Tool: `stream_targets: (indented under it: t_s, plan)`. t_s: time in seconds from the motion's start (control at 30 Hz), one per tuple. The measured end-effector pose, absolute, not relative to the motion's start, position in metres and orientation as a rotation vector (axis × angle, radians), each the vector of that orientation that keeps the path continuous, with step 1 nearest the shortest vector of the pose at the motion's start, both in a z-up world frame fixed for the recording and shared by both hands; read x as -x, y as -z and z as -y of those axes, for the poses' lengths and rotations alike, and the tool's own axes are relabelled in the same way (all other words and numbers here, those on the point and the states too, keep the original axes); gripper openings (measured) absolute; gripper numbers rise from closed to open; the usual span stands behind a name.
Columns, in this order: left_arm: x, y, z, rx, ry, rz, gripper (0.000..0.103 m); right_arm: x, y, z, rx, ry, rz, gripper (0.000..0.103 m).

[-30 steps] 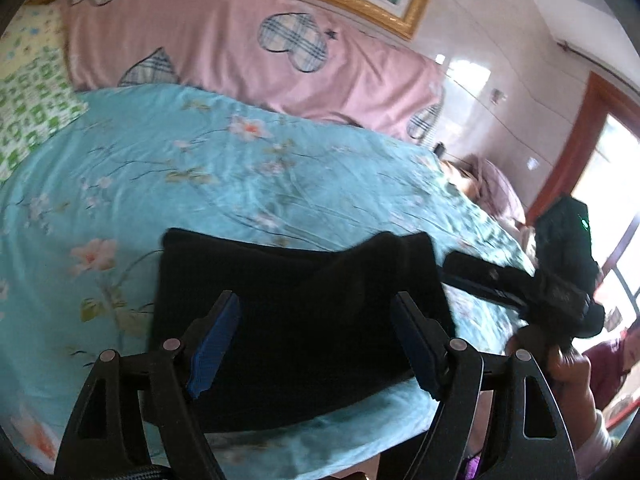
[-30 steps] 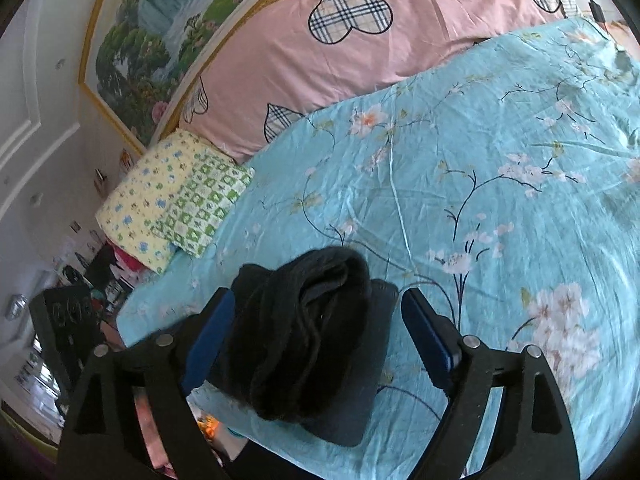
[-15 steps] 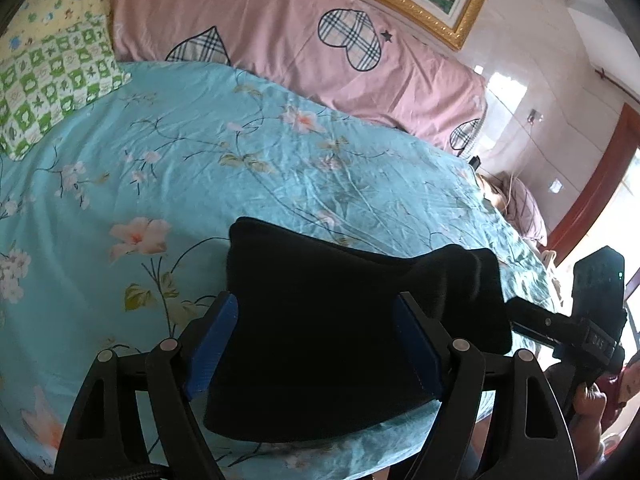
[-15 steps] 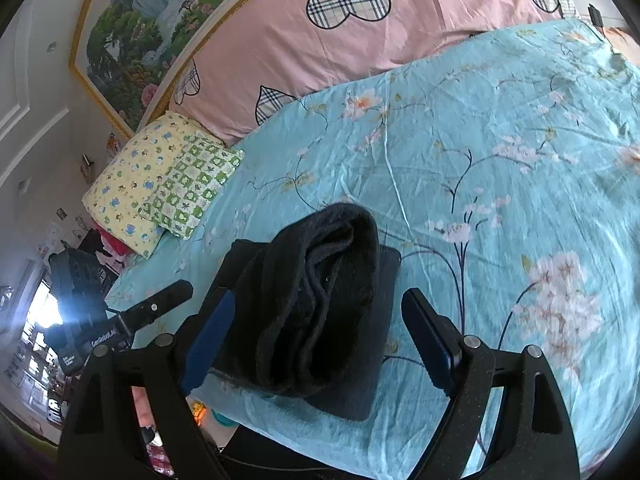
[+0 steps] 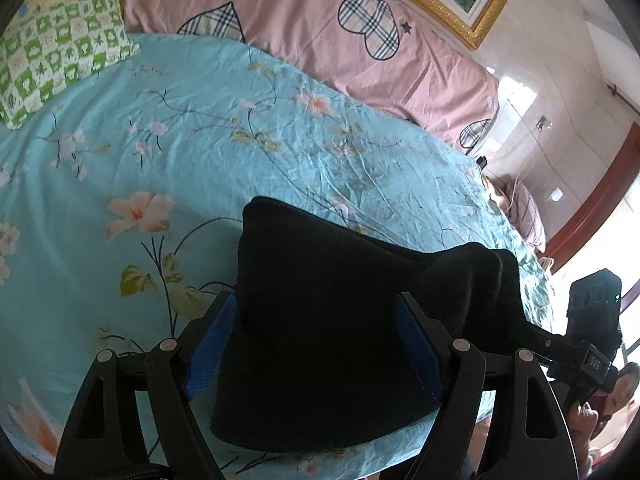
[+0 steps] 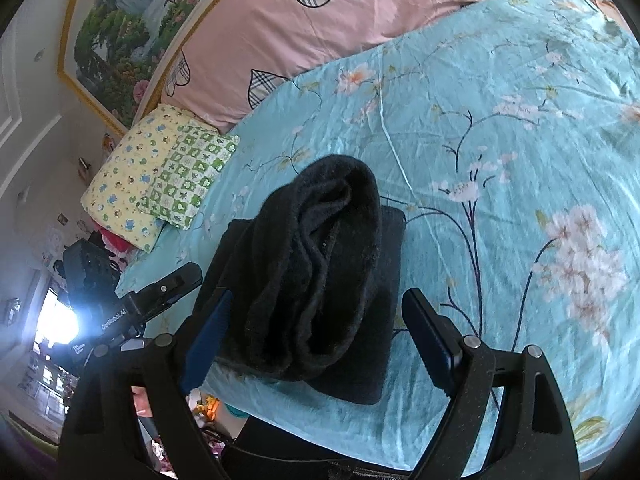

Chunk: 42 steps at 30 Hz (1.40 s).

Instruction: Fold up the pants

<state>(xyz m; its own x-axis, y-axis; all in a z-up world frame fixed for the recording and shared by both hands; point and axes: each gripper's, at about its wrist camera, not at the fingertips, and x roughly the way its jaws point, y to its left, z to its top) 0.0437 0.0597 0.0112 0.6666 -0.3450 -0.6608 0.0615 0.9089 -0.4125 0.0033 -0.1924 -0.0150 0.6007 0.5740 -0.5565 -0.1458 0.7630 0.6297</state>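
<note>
Folded black pants point(image 5: 344, 320) lie on the blue floral bedsheet point(image 5: 200, 152) near the bed's front edge. In the right wrist view the pants point(image 6: 320, 272) show a flat lower layer with a bunched, rolled layer on top. My left gripper point(image 5: 316, 344) hovers just over them, its blue pads point(image 5: 212, 344) wide apart and pressing nothing. My right gripper point(image 6: 320, 336) is open too, straddling the bunched end from the other side. Each gripper shows in the other's view: the right gripper point(image 5: 576, 344) at the pants' right end, the left gripper point(image 6: 160, 296) at their left.
A long pink pillow with plaid hearts point(image 5: 320, 32) lines the head of the bed, with a green checked pillow point(image 6: 188, 176) and a yellow one point(image 6: 128, 176) at its corner. The bed's front edge point(image 6: 320, 432) runs just below the pants. A hand point(image 5: 580, 420) holds the right gripper.
Both grippers have come lower and closer over the pants, which now fill more of each view. The left gripper has come into sight in the right wrist view.
</note>
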Motion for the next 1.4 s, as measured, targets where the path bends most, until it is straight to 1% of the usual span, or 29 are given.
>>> stream_targets:
  t_s: [0.43, 0.63, 0.7, 0.73, 0.8, 0.87, 1.03, 1.07, 1.1, 1.13, 1.2, 1.27, 1.4]
  plan:
    - [-0.070, 0.020, -0.071, 0.454, 0.241, -0.926, 0.081, -0.012, 0.036, 0.191, -0.636, -0.444, -0.894, 0.086]
    - [-0.076, 0.034, -0.081, 0.550, 0.251, -0.936, 0.081, -0.014, 0.040, 0.190, -0.638, -0.451, -0.879, 0.086]
    - [-0.077, 0.037, -0.082, 0.565, 0.267, -0.933, 0.074, -0.016, 0.041, 0.189, -0.637, -0.453, -0.878, 0.086]
    - [-0.077, 0.038, -0.081, 0.570, 0.285, -0.935, 0.066, -0.016, 0.042, 0.189, -0.643, -0.454, -0.873, 0.086]
    - [-0.078, 0.038, -0.082, 0.570, 0.286, -0.933, 0.064, -0.017, 0.044, 0.189, -0.657, -0.455, -0.862, 0.086]
    - [-0.078, 0.040, -0.083, 0.577, 0.290, -0.933, 0.058, -0.017, 0.044, 0.187, -0.653, -0.444, -0.861, 0.086]
    - [-0.079, 0.047, -0.094, 0.655, 0.311, -0.929, 0.050, -0.018, 0.045, 0.184, -0.641, -0.453, -0.860, 0.085]
    - [-0.078, 0.048, -0.095, 0.660, 0.311, -0.927, 0.048, -0.019, 0.045, 0.184, -0.644, -0.462, -0.865, 0.081]
    - [-0.078, 0.047, -0.096, 0.660, 0.308, -0.926, 0.047, -0.020, 0.046, 0.183, -0.657, -0.486, -0.875, 0.070]
    - [-0.077, 0.047, -0.095, 0.658, 0.308, -0.923, 0.046, -0.022, 0.048, 0.182, -0.670, -0.502, -0.892, 0.069]
    - [-0.076, 0.043, -0.093, 0.651, 0.306, -0.913, 0.042, -0.021, 0.047, 0.183, -0.674, -0.518, -0.886, 0.059]
    - [-0.074, 0.036, -0.090, 0.633, 0.303, -0.901, 0.039, -0.019, 0.045, 0.184, -0.676, -0.527, -0.878, 0.056]
    - [-0.070, 0.022, -0.088, 0.614, 0.296, -0.876, 0.036, -0.018, 0.037, 0.179, -0.642, -0.536, -0.867, 0.054]
